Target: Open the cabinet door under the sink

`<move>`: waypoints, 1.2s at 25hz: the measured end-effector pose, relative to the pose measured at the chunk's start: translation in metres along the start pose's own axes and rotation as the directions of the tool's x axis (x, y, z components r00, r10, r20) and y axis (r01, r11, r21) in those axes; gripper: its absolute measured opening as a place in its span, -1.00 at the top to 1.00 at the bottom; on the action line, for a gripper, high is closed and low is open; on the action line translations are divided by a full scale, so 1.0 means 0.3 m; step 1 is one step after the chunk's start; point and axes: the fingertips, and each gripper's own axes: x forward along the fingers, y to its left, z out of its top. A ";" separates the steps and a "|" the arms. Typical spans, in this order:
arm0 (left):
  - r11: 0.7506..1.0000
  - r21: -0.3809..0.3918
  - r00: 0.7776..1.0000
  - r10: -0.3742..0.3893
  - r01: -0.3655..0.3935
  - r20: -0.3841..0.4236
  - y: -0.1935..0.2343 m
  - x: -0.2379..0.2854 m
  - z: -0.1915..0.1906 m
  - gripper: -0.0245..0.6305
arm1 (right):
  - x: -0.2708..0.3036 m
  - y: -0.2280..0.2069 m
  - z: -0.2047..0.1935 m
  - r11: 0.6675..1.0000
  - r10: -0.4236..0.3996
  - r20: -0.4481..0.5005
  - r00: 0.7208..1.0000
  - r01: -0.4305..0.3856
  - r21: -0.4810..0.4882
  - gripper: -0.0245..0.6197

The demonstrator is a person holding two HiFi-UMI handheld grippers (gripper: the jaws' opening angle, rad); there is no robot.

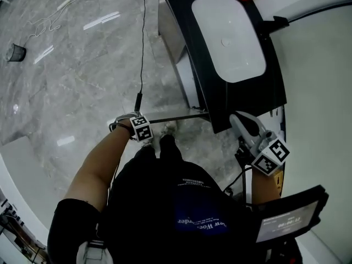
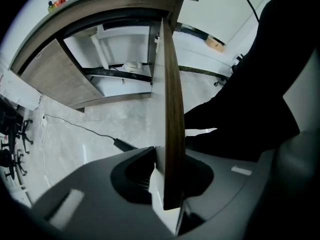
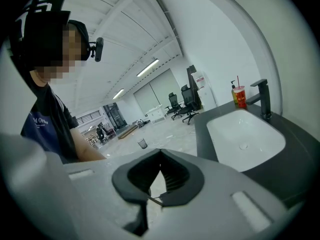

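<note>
Under the sink, the door stands swung out from the cabinet and shows edge-on as a thin dark line in the head view, reaching away from the sink toward the person's left arm. The left tool points steeply down at the door's free end, on the side away from the sink. In the left gripper view the door runs upright through the middle of the picture, wood grain on its edge, and the left tool pinches that edge, one jaw on each face. Beyond it the cabinet gapes below the sink, with pale pipework inside, and a second wood leaf stands swung out on the far side.

The right tool hovers just beside the near corner of the dark bench that carries the sink, apart from the door. In the right gripper view, the right tool has its jaws pressed together at the tips, with nothing between them. Past it lies the sink, with a black faucet and a red cup behind the basin.

A black cable trails over the grey floor, well away from the sink.
</note>
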 end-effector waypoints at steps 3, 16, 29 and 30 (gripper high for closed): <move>0.998 -0.040 0.999 -0.036 0.038 0.028 -0.082 0.018 0.014 0.69 | 0.009 0.050 -0.027 1.000 0.006 -0.009 1.000 -0.006 -0.001 0.93; 0.981 -0.192 0.999 -0.007 0.014 0.036 -0.297 0.124 0.087 0.66 | 0.022 0.030 -0.056 0.996 0.080 -0.063 0.995 -0.082 -0.031 0.93; 0.862 -0.505 0.992 0.013 0.054 0.128 -0.303 0.033 0.028 0.43 | 0.034 0.088 0.083 0.963 0.231 -0.092 0.969 -0.241 -0.123 0.93; 0.850 -0.523 0.989 0.018 0.061 0.144 -0.297 0.014 0.034 0.40 | 0.030 0.083 0.091 0.961 0.237 -0.088 0.968 -0.247 -0.124 0.93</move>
